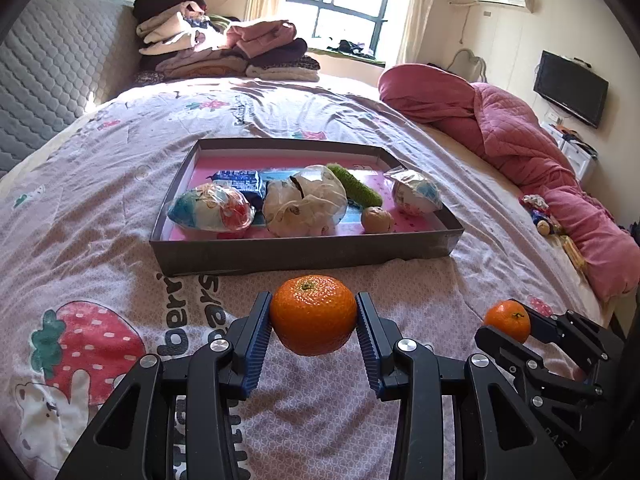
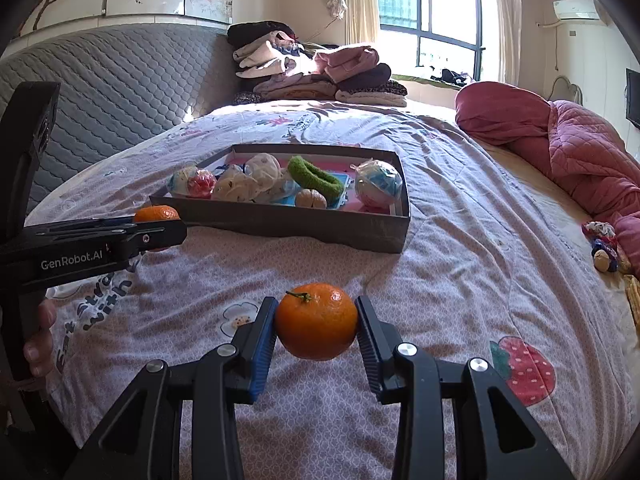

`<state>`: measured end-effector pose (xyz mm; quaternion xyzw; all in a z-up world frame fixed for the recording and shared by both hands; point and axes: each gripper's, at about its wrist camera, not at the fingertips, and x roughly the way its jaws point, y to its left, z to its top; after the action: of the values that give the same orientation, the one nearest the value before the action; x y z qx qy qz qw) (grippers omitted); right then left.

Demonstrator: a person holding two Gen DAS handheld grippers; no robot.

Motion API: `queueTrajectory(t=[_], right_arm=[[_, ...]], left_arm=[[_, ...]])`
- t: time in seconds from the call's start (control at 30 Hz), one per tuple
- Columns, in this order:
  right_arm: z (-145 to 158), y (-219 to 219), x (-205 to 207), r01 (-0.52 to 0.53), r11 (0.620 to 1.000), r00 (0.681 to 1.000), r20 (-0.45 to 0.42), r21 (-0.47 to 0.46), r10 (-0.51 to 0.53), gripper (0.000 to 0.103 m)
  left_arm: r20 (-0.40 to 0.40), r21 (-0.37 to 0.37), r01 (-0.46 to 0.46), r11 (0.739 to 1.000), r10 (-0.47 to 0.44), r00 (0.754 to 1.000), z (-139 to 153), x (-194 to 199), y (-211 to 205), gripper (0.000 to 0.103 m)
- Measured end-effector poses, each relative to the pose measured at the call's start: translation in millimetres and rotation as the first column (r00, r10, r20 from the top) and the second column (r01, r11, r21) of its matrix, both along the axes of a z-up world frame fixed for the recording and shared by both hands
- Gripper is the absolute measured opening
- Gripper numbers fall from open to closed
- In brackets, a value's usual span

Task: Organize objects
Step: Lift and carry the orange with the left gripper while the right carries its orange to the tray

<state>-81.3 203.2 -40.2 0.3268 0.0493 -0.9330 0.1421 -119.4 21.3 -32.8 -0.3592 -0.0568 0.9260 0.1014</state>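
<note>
My left gripper (image 1: 314, 316) is shut on an orange tangerine (image 1: 313, 314), held just above the bedspread in front of the grey box (image 1: 304, 254). My right gripper (image 2: 316, 320) is shut on a second tangerine (image 2: 316, 321); it also shows in the left wrist view (image 1: 507, 320) at the right. The left gripper and its tangerine (image 2: 156, 214) show at the left of the right wrist view. The shallow box holds wrapped balls (image 1: 212, 208), a blue packet (image 1: 240, 180), a green fuzzy ring (image 1: 354, 185) and a walnut (image 1: 377, 220).
The box sits mid-bed on a strawberry-print sheet (image 1: 100, 200). A pink quilt (image 1: 520, 140) lies along the right side, with small toys (image 1: 542, 216) beside it. Folded clothes (image 1: 224, 48) are stacked at the far end by the window. A padded grey headboard (image 1: 48, 80) is at the left.
</note>
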Motion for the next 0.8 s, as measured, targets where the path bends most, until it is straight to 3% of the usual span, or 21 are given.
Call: queueTrajectory(t=[0.8], right_arm=[[36,-13,-25,-0.079,0.996,0.991,-0.113,-0.039,0.074,0.039]], left_arm=[[-0.06,-0.052,-0.052,0.997,0.049,0.997,30,-11,6,0.042]])
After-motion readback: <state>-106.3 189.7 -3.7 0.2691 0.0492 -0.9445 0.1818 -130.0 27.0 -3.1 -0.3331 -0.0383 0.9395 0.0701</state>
